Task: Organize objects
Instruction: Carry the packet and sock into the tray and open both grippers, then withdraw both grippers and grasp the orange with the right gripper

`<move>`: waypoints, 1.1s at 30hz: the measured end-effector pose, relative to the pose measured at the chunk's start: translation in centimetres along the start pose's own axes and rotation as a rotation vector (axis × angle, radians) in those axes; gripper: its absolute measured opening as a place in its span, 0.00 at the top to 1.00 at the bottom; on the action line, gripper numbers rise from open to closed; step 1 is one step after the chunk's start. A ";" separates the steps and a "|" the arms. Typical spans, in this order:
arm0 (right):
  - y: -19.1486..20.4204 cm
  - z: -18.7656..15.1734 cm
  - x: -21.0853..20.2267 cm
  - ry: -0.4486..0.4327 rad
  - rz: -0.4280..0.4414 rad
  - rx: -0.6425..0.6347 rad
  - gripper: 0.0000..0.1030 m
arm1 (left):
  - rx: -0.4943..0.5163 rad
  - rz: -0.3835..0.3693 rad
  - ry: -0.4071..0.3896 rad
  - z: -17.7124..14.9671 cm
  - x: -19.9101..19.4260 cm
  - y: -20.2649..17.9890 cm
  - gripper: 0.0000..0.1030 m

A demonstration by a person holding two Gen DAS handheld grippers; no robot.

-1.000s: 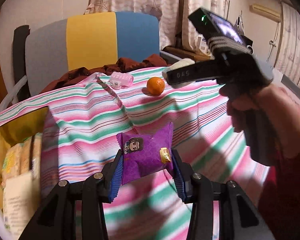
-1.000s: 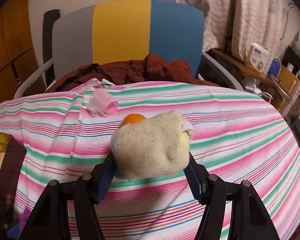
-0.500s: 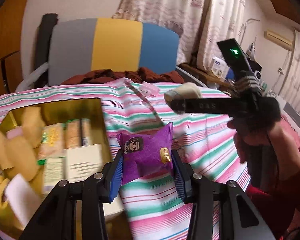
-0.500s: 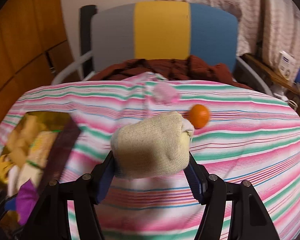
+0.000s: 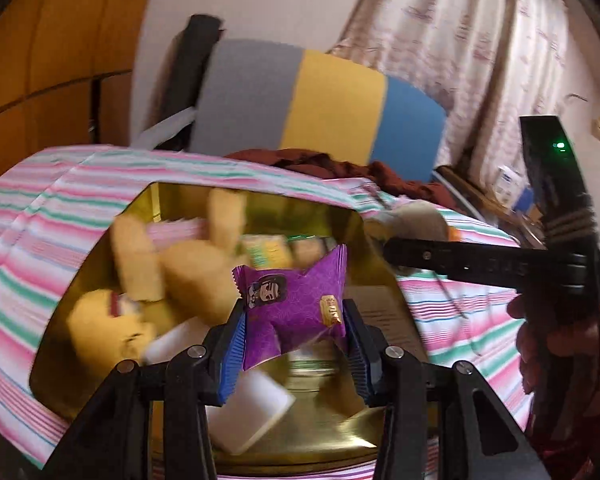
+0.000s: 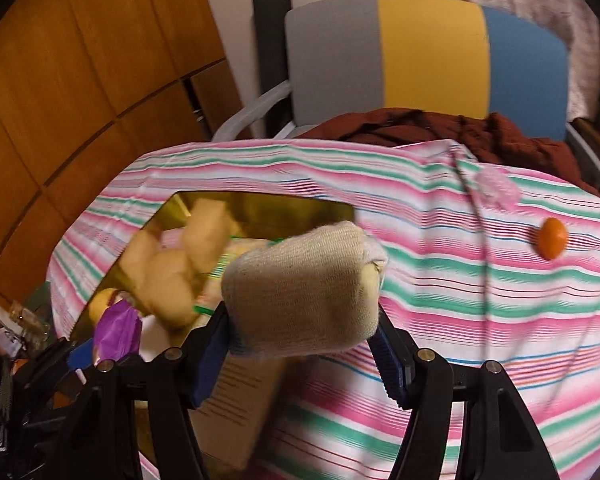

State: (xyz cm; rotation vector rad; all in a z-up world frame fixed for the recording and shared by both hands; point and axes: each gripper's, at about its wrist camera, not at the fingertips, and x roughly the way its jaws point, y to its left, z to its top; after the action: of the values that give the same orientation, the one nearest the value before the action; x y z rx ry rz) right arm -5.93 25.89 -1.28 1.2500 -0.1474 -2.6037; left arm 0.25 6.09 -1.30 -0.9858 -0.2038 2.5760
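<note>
Snack tin [image 5: 100, 264] on striped tablecloth [image 6: 460, 280]

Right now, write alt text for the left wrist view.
The left gripper holds a purple snack packet above an open gold tin of wrapped snacks, on a striped tablecloth. At right, a hand holds the right gripper.

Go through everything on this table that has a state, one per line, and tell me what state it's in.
Left claw: shut on the purple snack packet, held above the box.
Right claw: shut on the rolled beige sock.
Gold box: open, partly filled with snacks.
Orange: loose on the striped cloth.
Pink clip: on the cloth, blurred.
</note>
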 end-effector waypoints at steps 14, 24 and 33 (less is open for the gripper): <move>0.8 1.4 3.3 0.027 0.060 0.123 0.22 | -0.033 -0.029 0.138 -1.5 2.5 2.2 0.43; -2.4 0.5 -1.2 -0.042 0.027 0.153 0.18 | -0.020 0.023 0.066 -1.5 -0.1 1.3 0.32; -7.3 -1.8 -2.1 -0.003 -0.054 0.206 0.18 | -0.064 0.049 -0.004 -0.5 -1.7 1.1 0.32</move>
State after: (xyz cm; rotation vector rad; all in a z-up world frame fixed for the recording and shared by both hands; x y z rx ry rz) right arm -4.58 33.55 -2.31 1.3336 -0.3960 -2.6923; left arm 1.39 4.47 -0.91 -1.0211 -0.2674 2.6308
